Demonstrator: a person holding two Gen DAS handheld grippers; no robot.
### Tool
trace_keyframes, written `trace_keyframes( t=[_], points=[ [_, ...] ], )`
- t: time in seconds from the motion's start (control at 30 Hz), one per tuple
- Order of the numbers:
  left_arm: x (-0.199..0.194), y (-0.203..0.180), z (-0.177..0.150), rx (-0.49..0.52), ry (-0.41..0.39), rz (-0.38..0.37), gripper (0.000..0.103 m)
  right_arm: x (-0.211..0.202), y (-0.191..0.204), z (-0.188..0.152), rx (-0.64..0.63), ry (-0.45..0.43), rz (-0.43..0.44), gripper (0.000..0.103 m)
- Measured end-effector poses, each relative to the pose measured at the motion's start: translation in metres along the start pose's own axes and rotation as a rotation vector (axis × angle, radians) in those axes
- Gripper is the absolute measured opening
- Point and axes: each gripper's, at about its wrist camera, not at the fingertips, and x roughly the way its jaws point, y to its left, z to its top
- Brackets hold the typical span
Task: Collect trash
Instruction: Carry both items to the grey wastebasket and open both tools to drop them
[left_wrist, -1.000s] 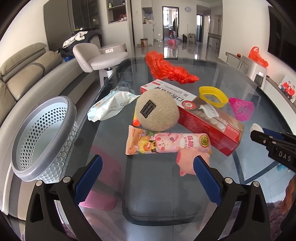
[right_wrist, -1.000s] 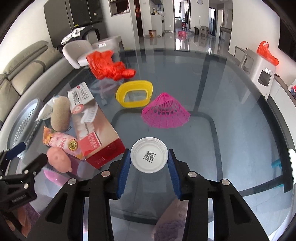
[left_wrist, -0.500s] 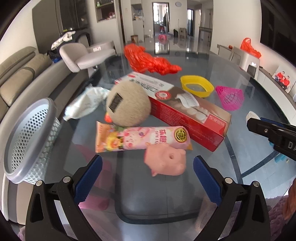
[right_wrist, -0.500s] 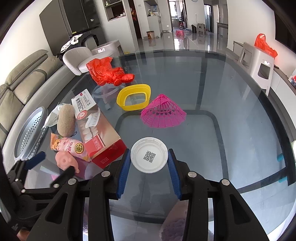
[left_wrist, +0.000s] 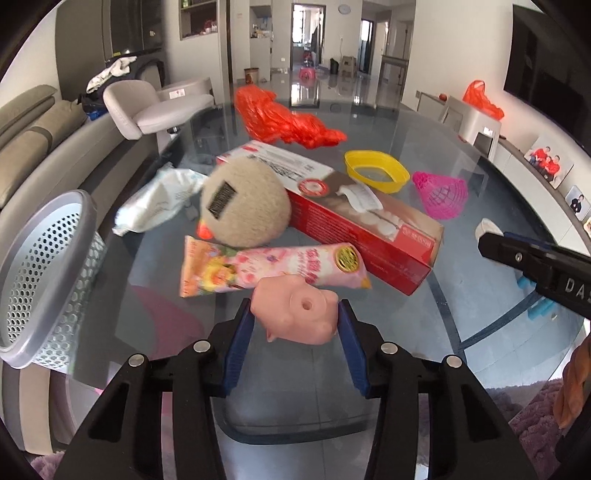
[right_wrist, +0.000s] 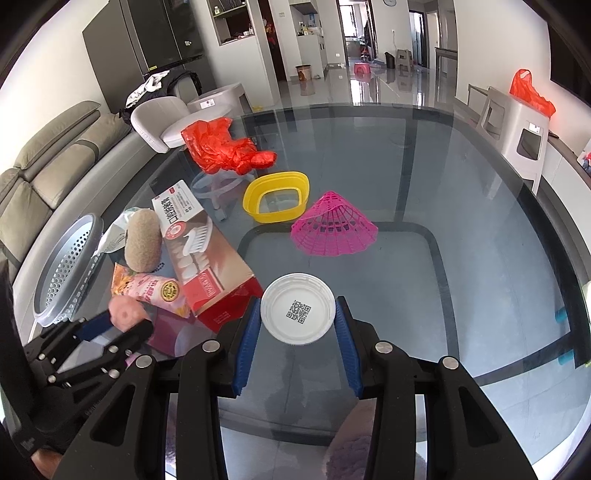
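Because both items head for the grey basket (left_wrist: 48, 273), the left hand-held gripper (left_wrist: 295, 325) clamps the pink pig toy (left_wrist: 295, 317) while the right hand-held gripper (right_wrist: 298, 321) grips the white lid (right_wrist: 297, 308) over the bench (right_wrist: 443, 206).

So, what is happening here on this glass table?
A person is collecting trash with two handheld tools. The left tool is closed on a pink pig toy; the right tool grips a white lid. The grey perforated bin stands at the left. Wrappers and a red box wait on the table.
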Motion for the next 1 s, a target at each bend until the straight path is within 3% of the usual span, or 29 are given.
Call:
trace_keyframes(
  t=[0.23, 0.33, 0.63, 0.83, 1.0],
  points=[
    [-0.04, 0.024, 0.004, 0.005, -0.077, 0.044, 0.045, -0.017, 0.018, -0.005, -0.03, -0.045, -0.029, 0.039],
    [-0.062, 0.045, 0.007, -0.004, -0.116, 0.074, 0.045, -0.022, 0.034, -0.001, -0.048, -0.057, -0.003, 0.039],
    [-0.096, 0.149, 0.019, -0.097, -0.157, 0.247, 0.045, -0.017, 0.143, 0.027, -0.19, -0.063, 0.167, 0.039],
    [-0.091, 0.222, 0.026, -0.179, -0.135, 0.347, 0.045, 0.005, 0.217, 0.048, -0.29, -0.045, 0.271, 0.039],
    [-0.076, 0.266, 0.023, -0.239, -0.099, 0.386, 0.045, 0.034, 0.274, 0.062, -0.358, -0.006, 0.342, 0.039]
  ],
)
